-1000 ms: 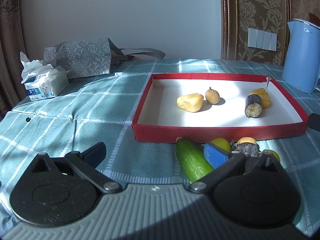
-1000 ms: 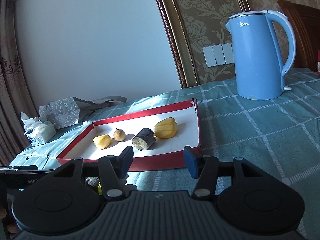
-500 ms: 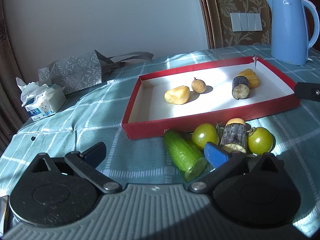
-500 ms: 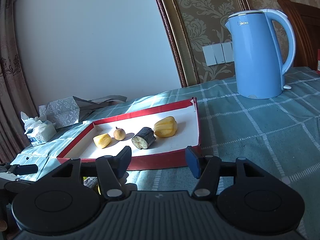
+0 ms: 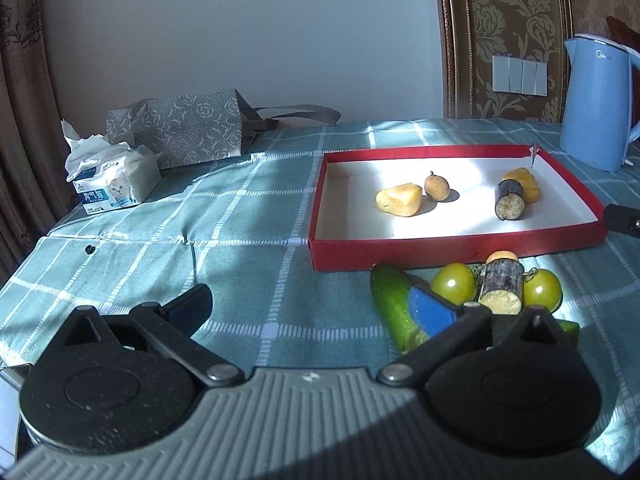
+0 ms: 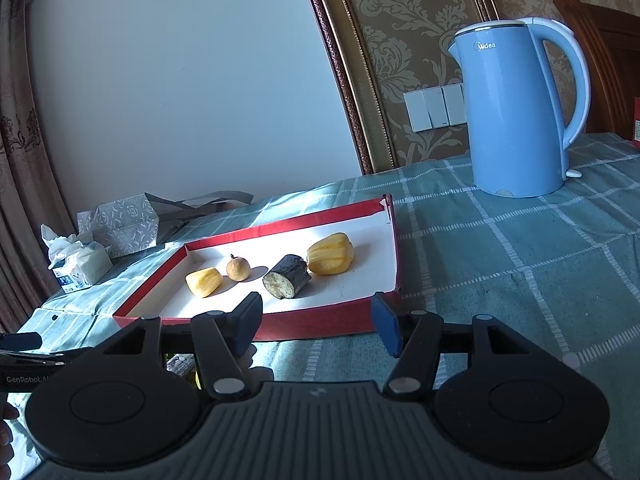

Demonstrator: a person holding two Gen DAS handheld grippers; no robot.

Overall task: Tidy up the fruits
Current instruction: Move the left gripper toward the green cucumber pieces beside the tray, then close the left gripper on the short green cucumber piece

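Note:
A red tray (image 5: 452,250) (image 6: 304,326) on the checked cloth holds a yellow fruit piece (image 5: 400,199) (image 6: 204,281), a small round brown fruit (image 5: 437,186) (image 6: 238,268), a dark cut stub (image 5: 509,200) (image 6: 286,281) and a yellow ribbed fruit (image 5: 526,184) (image 6: 331,253). In front of the tray lie a cucumber (image 5: 390,300), two green tomatoes (image 5: 454,286) (image 5: 542,290) and a bark-covered stub (image 5: 502,288). My left gripper (image 5: 312,310) is open and empty, its right finger over the cucumber. My right gripper (image 6: 316,322) is open and empty before the tray's near wall.
A blue kettle (image 6: 516,108) (image 5: 596,104) stands at the back right. A tissue pack (image 5: 112,180) (image 6: 78,266) and a grey patterned bag (image 5: 180,128) (image 6: 120,226) sit at the back left. A curtain (image 5: 20,120) hangs at the left.
The left gripper has drawn back and turned left, so the tray and loose produce sit further right in its view. The right gripper has barely moved.

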